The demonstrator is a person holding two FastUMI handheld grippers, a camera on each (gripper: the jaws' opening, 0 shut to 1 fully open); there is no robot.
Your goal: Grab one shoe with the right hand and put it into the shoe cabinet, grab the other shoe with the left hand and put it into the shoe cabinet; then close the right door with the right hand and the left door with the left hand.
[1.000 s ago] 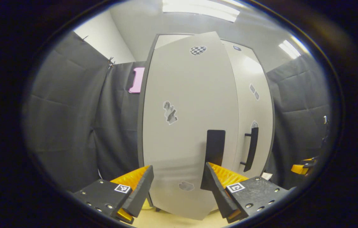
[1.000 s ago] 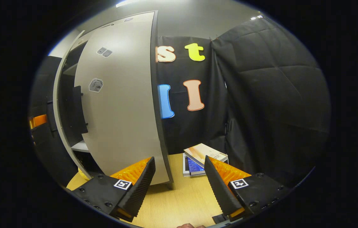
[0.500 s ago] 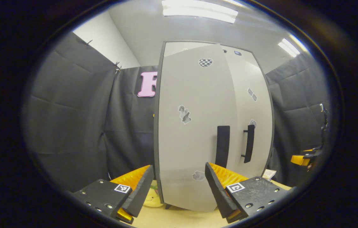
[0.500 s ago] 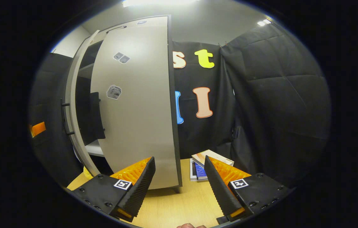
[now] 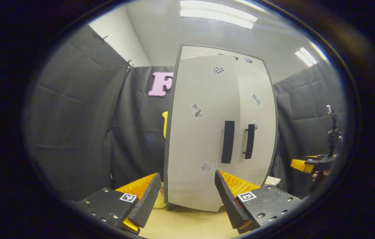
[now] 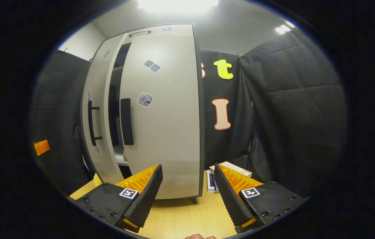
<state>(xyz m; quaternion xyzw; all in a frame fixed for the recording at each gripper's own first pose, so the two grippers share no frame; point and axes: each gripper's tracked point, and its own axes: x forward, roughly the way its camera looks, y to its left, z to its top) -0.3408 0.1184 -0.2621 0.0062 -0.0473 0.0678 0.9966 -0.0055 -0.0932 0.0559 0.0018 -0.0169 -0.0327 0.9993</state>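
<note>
Straight ahead of both hands stands the shoe cabinet, pale grey with dark edging, on a light wooden worktop. Neither shoe is out on the wood, so I judge both are already inside; something yellow peeks at the cabinet's foot, but I cannot tell whether it is a shoe. What remains looks like the doors. From the left gripper view the left door and the right door seem nearly flush, their black handles side by side. From the right gripper view, though, a dark gap with shelf edges shows between the two leaves, so neither looks fully home, and I would call both closing steps unfinished.

The left gripper hangs in front of the left door with jaws spread and nothing between them, apart from the panel. The right gripper hangs likewise before the right door, jaws spread and empty; it also appears at the far right edge of the left gripper view, well clear of the cabinet.

Black quilted cloth walls the booth on both sides and behind. A small stack of books lies on the worktop just right of the cabinet. Strip lights glare from a grey ceiling.
</note>
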